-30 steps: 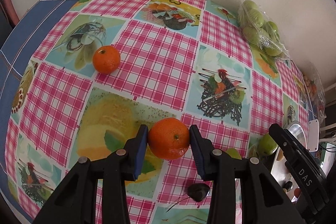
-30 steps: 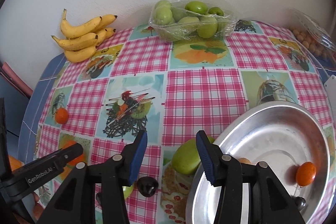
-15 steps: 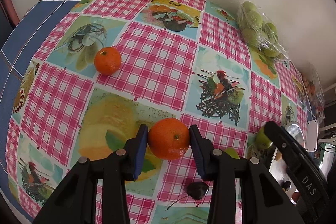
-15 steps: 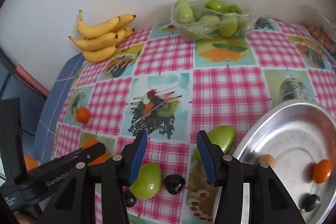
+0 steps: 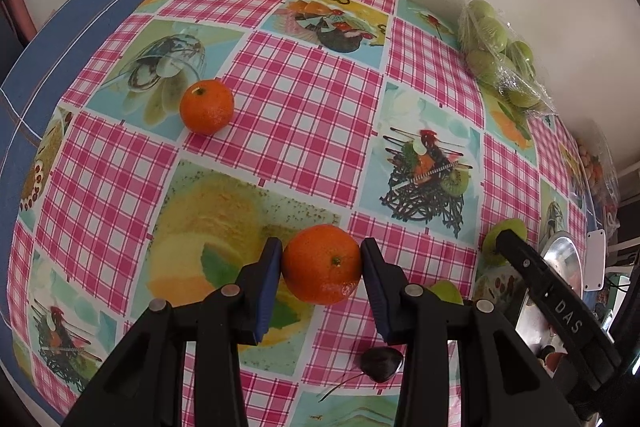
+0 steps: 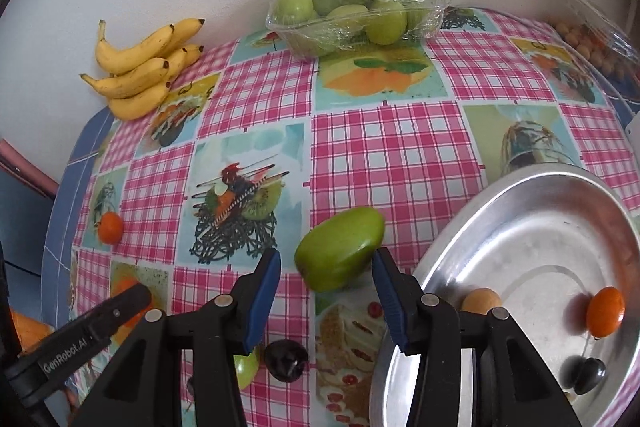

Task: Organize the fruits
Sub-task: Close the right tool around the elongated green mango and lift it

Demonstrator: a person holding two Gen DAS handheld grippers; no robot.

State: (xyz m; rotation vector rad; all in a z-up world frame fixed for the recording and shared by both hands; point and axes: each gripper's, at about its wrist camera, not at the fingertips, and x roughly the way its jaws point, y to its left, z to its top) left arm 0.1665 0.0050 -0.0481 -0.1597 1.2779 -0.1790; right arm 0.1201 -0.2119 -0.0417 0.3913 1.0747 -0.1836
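Orange, clamped between the blue pads of the left gripper, both pads pressed against its sides, over the yellow patch of the checked tablecloth. Second orange loose on the cloth further back, well apart from the first. Green fruit between the fingers of the right gripper, jaws closing, a gap visible on each side, pads not yet touching; lying tilted on the cloth just beside the rim of the metal bowl. Inside the bowl: a small orange fruit, a dark fruit and a tan one near the right finger. On the cloth below the right gripper: a dark cherry-like fruit and another green fruit, partly hidden behind the left finger. Bananas at the far edge against the wall; wrapped tray of green fruits further along the same wall; a bag of small brown fruits at the far right corner. Left gripper's arm visible at the lower left of the right wrist view.
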